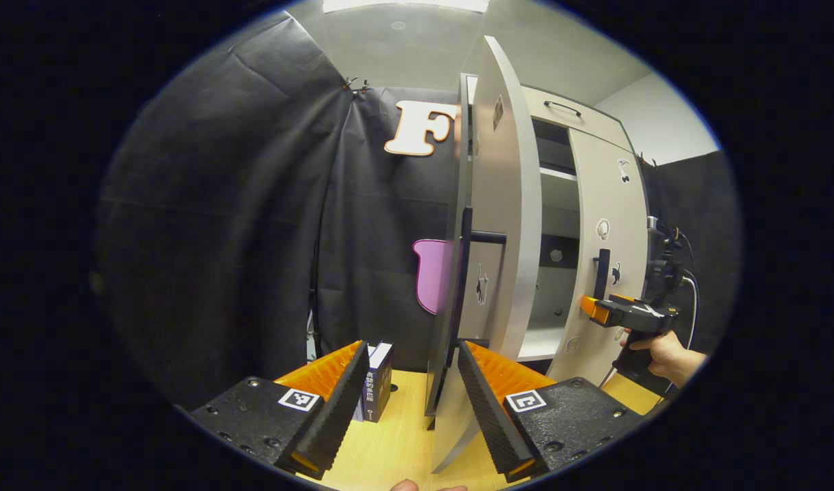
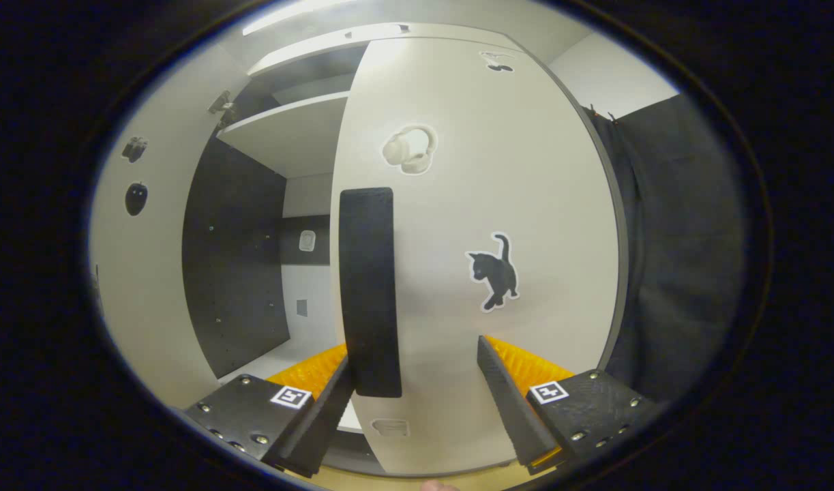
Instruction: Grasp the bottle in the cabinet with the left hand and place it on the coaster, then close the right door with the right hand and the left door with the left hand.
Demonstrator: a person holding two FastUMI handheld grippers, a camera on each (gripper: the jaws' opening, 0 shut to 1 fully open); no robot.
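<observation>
My left gripper (image 1: 412, 349) is open and low over the wooden table (image 1: 403, 436). The cabinet's left door (image 1: 502, 204) stands wide open and edge-on, its lower edge between my fingers and close to the right one. Its black handle (image 1: 488, 237) sticks out at mid height. My right gripper (image 1: 594, 308), held by a hand (image 1: 665, 351), rests its tips against the right door (image 1: 611, 198) just below that door's handle (image 1: 602, 273). In the right gripper view the right gripper (image 2: 417, 351) is open against the right door (image 2: 498, 170), whose black handle (image 2: 369, 293) hangs over the left finger.
A small dark box (image 1: 379, 378) stands on the table left of the open door. Inside the cabinet, a white shelf (image 2: 287, 129) and a dark back panel (image 2: 236, 266) show through the gap. Black cloth wall (image 1: 219, 239) hangs behind and to the left.
</observation>
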